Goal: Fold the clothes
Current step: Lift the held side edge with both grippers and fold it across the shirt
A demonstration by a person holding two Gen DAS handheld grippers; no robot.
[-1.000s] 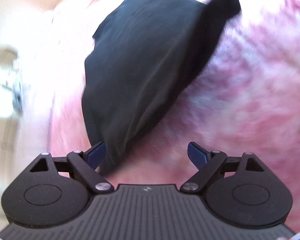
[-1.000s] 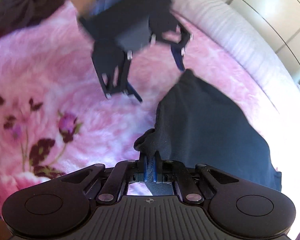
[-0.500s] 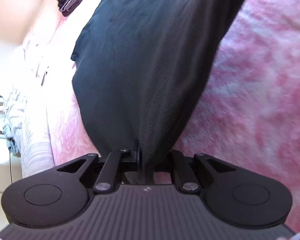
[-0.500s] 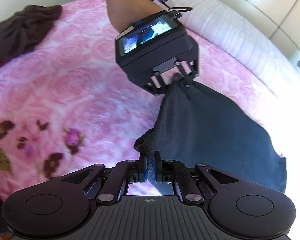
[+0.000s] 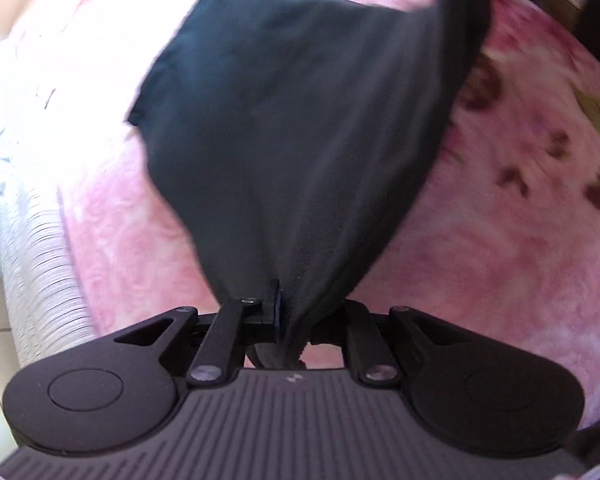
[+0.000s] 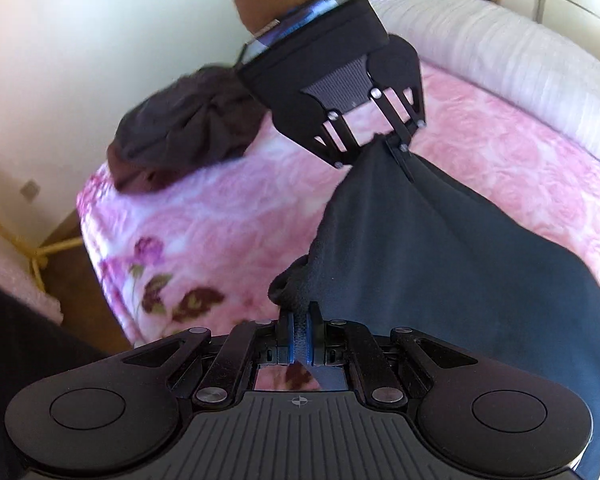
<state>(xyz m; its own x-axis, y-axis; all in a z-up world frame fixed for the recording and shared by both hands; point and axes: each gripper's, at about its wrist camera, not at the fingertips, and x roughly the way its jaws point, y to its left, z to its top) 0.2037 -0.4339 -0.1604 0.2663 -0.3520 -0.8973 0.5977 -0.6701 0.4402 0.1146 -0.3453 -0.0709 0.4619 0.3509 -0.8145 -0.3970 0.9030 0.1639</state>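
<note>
We hold the dark navy fleece garment [image 6: 452, 248] lifted above the pink floral plush blanket [image 6: 228, 220], its far end trailing there, left gripper [image 5: 278, 312] and right gripper [image 6: 299, 336] each clamped on a corner. We judge that keeping the edge taut and level would lay the fold squarely.

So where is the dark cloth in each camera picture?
Left wrist view: the dark cloth fills the middle and runs down into the shut left gripper.
Right wrist view: it hangs at centre right, pinched by the right gripper below and the left one above.
Shared landmark: the pink flowered blanket underneath.
</note>
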